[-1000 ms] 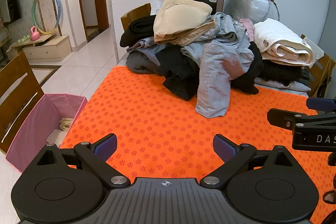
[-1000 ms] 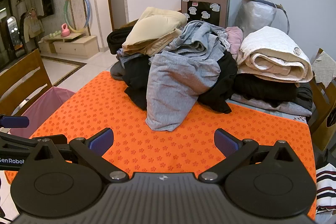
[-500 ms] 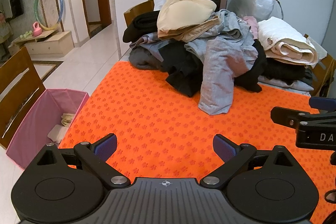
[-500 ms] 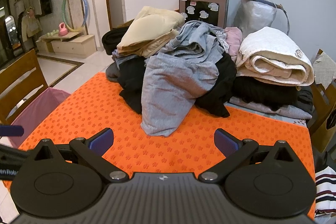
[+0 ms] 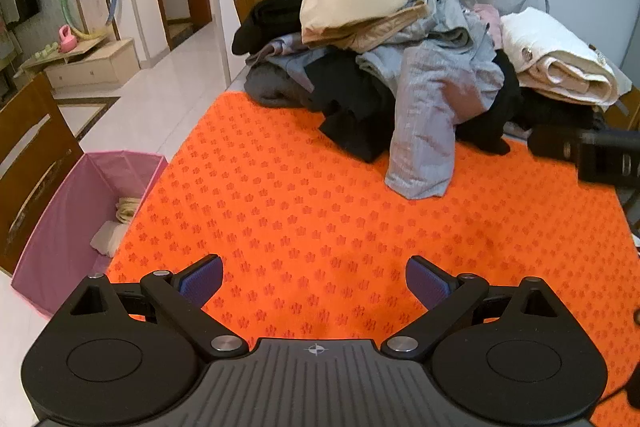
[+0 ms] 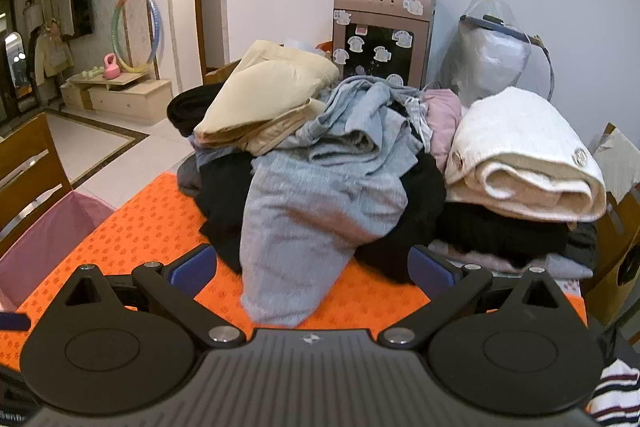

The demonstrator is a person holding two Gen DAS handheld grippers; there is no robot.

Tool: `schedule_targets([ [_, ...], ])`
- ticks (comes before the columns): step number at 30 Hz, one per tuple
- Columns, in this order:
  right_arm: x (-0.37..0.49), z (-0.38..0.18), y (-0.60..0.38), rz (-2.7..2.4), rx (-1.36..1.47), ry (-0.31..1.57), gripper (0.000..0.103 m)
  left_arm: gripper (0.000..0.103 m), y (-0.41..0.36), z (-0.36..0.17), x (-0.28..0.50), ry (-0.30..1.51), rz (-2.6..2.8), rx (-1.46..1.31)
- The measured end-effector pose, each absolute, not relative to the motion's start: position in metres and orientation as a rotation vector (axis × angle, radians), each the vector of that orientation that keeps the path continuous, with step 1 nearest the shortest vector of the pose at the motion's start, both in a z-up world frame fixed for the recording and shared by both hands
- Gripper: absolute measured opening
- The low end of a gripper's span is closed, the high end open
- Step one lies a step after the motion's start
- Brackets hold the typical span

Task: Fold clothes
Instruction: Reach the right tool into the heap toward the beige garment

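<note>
Both grippers have moved forward toward the heap of clothes (image 6: 320,155) since a second ago, the right one farther. The right gripper (image 6: 312,269) is held level and low over the orange mat (image 6: 152,211), fingers wide apart and empty, with the hanging grey garment (image 6: 296,235) just ahead between them. The left gripper (image 5: 314,281) hovers tilted down over bare mat (image 5: 304,203), fingers also spread and empty, well short of the pile. A pink bin (image 5: 68,223) stands beside the table.
</note>
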State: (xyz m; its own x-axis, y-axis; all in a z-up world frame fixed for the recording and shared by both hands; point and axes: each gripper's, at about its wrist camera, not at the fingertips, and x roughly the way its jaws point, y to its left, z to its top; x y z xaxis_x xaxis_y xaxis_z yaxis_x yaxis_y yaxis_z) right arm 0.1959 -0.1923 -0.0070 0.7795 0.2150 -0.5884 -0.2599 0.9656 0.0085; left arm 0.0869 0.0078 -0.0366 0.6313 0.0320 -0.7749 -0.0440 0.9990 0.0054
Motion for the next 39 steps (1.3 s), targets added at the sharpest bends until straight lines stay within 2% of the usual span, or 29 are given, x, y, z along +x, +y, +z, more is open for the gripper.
schedule_targets([
  [14,0.289,-0.007,-0.165,0.301,-0.104,0.619,0.103,0.098,0.014,-0.064,0.126,1.009,0.05,-0.039],
  [20,0.34,-0.009,-0.154,0.334,-0.013,0.631,0.101,0.098,0.018,-0.075,0.144,1.034,0.047,-0.067],
  [25,0.378,-0.009,-0.136,0.372,0.057,0.639,0.095,0.098,0.023,-0.083,0.156,1.044,0.052,-0.078],
  [35,0.44,-0.032,-0.102,0.364,0.087,0.709,0.096,0.098,0.036,-0.097,0.171,1.065,0.059,-0.099],
  [36,0.445,-0.034,-0.1,0.372,0.093,0.718,0.094,0.098,0.037,-0.098,0.172,1.067,0.06,-0.101],
  [38,0.45,-0.036,-0.099,0.395,0.112,0.721,0.076,0.098,0.04,-0.099,0.173,1.063,0.066,-0.106],
  [39,0.452,-0.037,-0.103,0.405,0.136,0.725,0.052,0.098,0.042,-0.099,0.172,1.06,0.069,-0.109],
])
